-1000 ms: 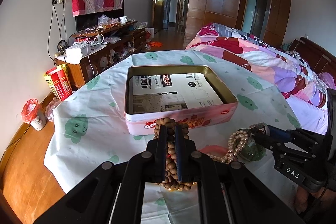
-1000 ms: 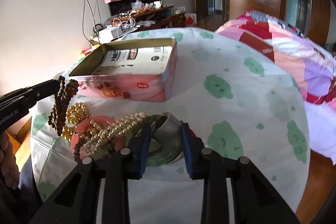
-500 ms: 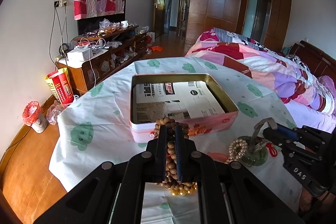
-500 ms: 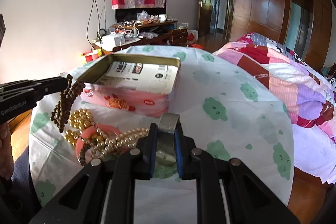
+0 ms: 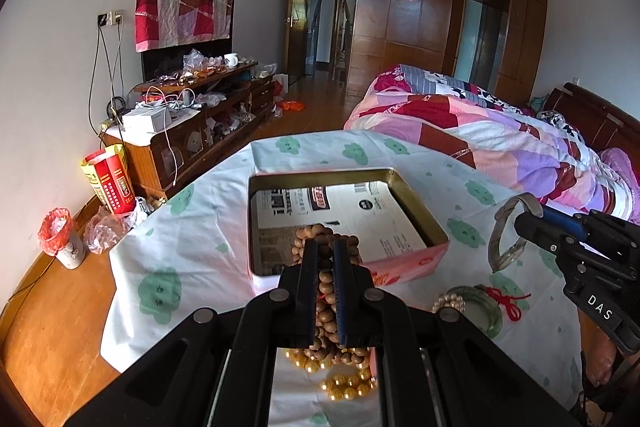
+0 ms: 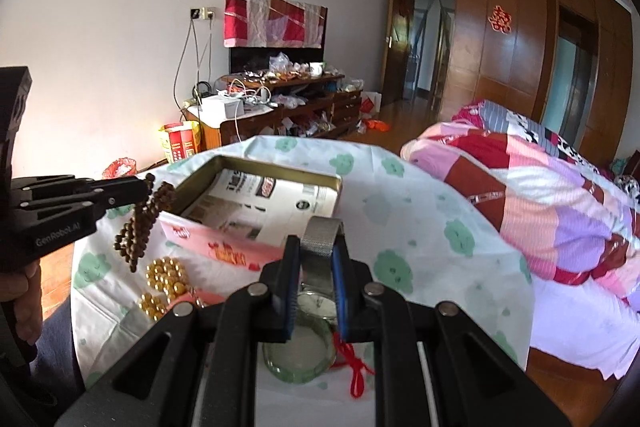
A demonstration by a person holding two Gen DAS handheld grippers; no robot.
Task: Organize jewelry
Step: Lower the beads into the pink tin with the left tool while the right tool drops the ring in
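Since a moment ago the right gripper (image 6: 314, 285) has lifted the watch (image 6: 320, 239), jaws pinching its mesh strap, clear of the surface beside the tin (image 5: 404, 259), while the left gripper (image 5: 323, 287) keeps the wooden beads (image 5: 325, 239) pinched over the tin's near rim, so both look ready for dropping in.

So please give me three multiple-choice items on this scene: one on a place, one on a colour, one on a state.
1. Where does the green bangle lie?
A. in the tin
B. on the tablecloth
C. on the bed

2. What colour is the cord on the bangle?
A. red
B. blue
C. black

3. What does the right gripper hold?
A. nothing
B. gold beads
C. a watch

Key: 1 B, it rests on the cloth outside the tin. 2 A, the red cord trails beside it. 3 C, its fingers clamp the watch by its mesh strap.
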